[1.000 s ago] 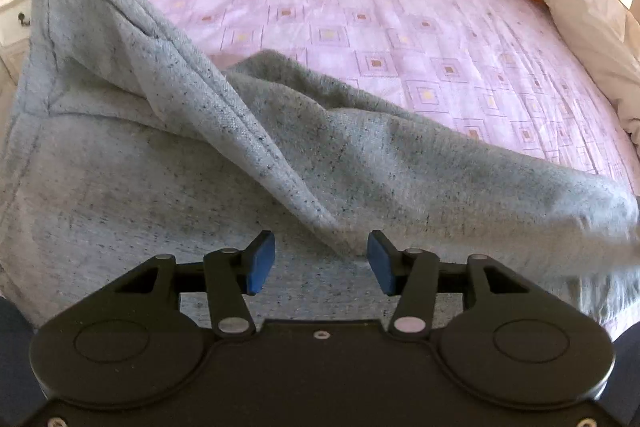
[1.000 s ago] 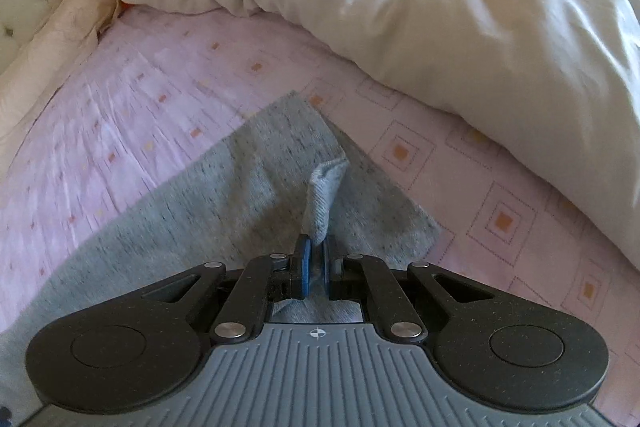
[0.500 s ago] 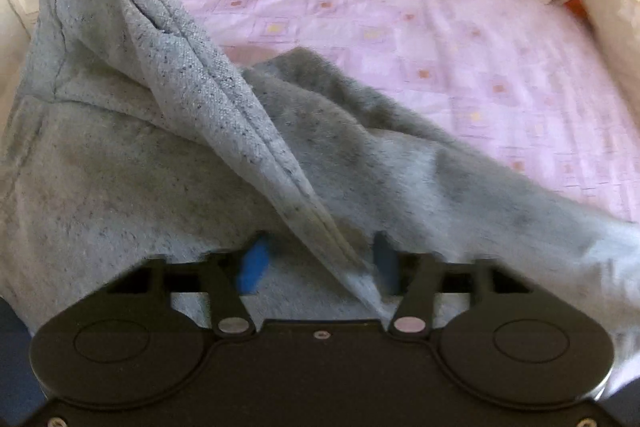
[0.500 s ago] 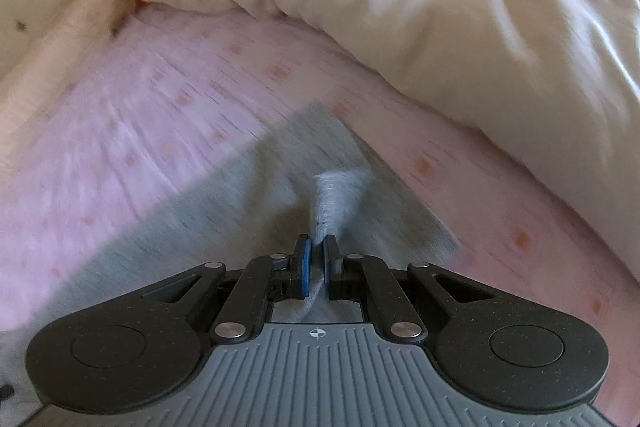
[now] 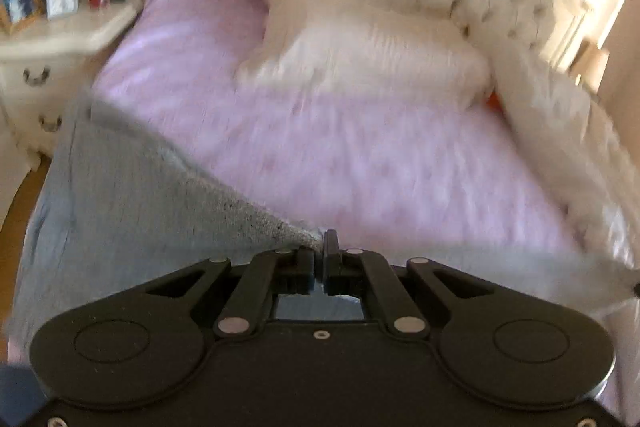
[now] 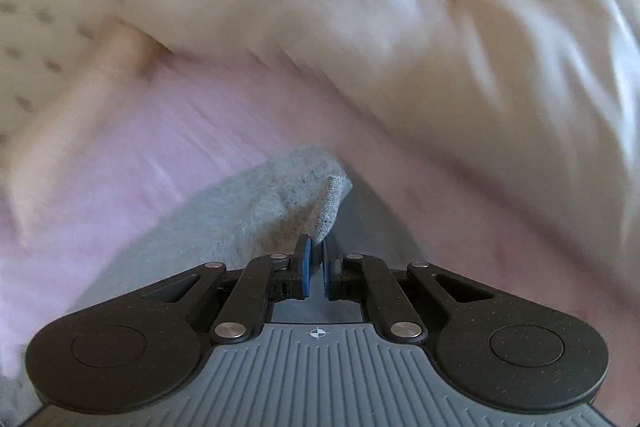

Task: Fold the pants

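We see left gripper (image 5: 319,247) now closed on pants (image 5: 132,203) edge, lifted | right gripper (image 6: 317,251) still pinching pants hem | pants at bed (image 5: 360,155) left edge | duvet (image 6: 460,39) beside

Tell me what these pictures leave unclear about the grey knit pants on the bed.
- Grey knit pants, left wrist view: lower part hidden behind the left gripper; motion blur.
- Right wrist view: only a pinched corner shows above the right gripper.
- Framed picture: too small.
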